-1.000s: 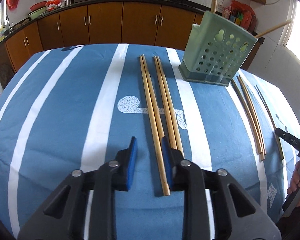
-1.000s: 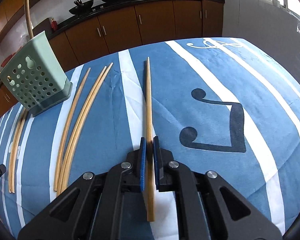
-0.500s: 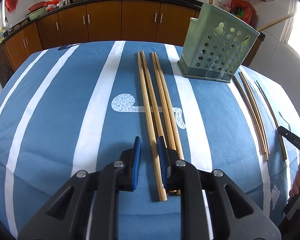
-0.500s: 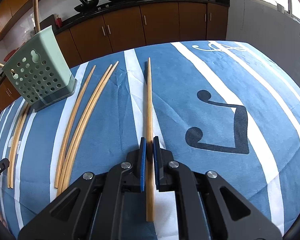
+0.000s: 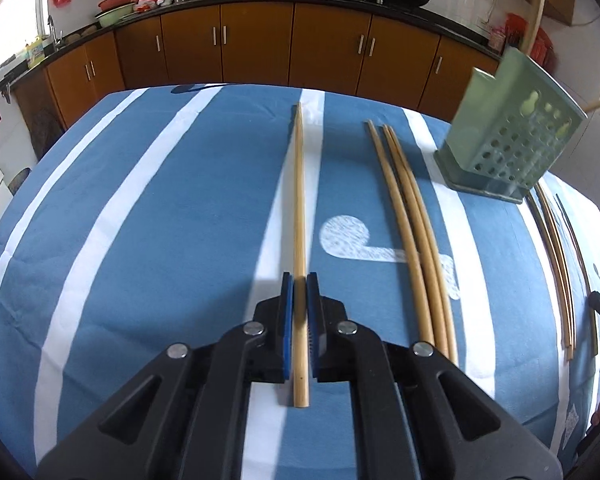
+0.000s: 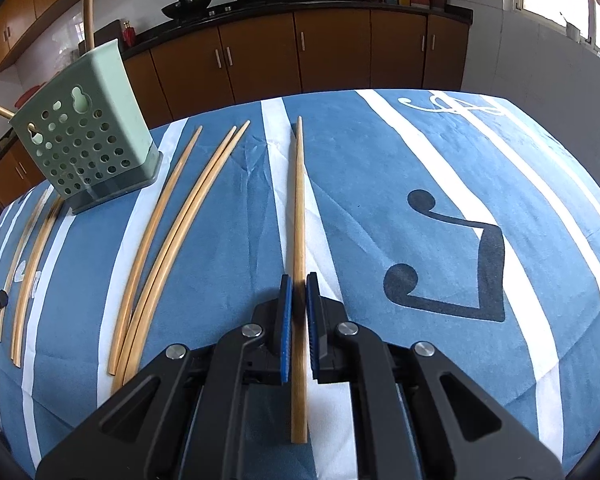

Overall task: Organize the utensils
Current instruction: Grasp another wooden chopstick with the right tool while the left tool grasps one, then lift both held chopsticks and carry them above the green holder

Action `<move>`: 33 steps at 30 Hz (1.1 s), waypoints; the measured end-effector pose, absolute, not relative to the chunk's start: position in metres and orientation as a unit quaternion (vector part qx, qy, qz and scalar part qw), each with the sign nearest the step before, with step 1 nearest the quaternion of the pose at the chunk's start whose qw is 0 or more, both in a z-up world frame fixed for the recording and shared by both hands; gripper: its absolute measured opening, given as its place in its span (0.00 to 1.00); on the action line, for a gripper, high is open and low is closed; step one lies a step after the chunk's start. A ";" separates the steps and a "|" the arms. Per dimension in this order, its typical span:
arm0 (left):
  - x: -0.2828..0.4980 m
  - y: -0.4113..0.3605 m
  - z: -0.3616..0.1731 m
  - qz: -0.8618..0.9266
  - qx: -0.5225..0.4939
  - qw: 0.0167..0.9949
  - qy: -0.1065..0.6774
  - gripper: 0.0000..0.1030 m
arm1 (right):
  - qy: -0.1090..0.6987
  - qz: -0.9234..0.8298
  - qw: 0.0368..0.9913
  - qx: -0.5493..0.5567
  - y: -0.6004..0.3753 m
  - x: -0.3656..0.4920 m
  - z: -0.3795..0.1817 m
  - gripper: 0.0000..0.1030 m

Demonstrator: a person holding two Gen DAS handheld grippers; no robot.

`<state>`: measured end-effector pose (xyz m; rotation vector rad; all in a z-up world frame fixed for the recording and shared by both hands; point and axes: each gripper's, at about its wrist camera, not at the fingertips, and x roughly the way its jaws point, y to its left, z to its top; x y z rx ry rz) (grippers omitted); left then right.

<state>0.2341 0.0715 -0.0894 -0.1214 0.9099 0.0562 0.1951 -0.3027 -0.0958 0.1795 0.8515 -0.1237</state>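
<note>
Blue striped tablecloth [image 5: 160, 240], left gripper [image 5: 300, 280] pinching one chopstick [image 5: 299, 184], right gripper [image 6: 299, 280] pinching another chopstick [image 6: 299, 200]

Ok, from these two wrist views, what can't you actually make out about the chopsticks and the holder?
- Inside of the green holder: both views show only its perforated wall, so what it holds is hidden apart from two sticks poking out.
- Held chopstick, left wrist view: the stretch between the left gripper pads is shadowed.
- Far-right chopsticks, left wrist view: thin, distorted near the edge; their count is unclear.
- Right gripper: whether its chopstick is lifted off the cloth.
</note>
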 end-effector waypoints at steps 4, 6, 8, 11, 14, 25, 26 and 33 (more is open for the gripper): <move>0.232 0.076 -0.091 0.013 -0.056 0.902 0.428 0.09 | 0.412 -0.061 0.905 0.087 -0.302 0.195 -0.096 0.08; 0.233 0.075 -0.091 0.013 -0.058 0.902 0.428 0.09 | 0.413 -0.062 0.905 0.085 -0.301 0.195 -0.095 0.08; 0.233 0.076 -0.091 0.011 -0.060 0.902 0.428 0.09 | 0.413 -0.063 0.905 0.084 -0.301 0.195 -0.096 0.08; 0.232 0.076 -0.091 0.010 -0.064 0.902 0.428 0.09 | 0.413 -0.063 0.905 0.086 -0.301 0.195 -0.095 0.08; 0.232 0.078 -0.092 0.008 -0.068 0.902 0.427 0.09 | 0.413 -0.062 0.905 0.087 -0.301 0.195 -0.095 0.08; 0.231 0.080 -0.092 0.006 -0.073 0.901 0.427 0.09 | 0.413 -0.061 0.905 0.089 -0.301 0.195 -0.096 0.09; 0.231 0.079 -0.092 0.006 -0.073 0.901 0.427 0.09 | 0.413 -0.060 0.905 0.089 -0.301 0.195 -0.096 0.09; 0.231 0.079 -0.092 0.007 -0.072 0.901 0.427 0.09 | 0.412 -0.060 0.904 0.090 -0.302 0.195 -0.096 0.09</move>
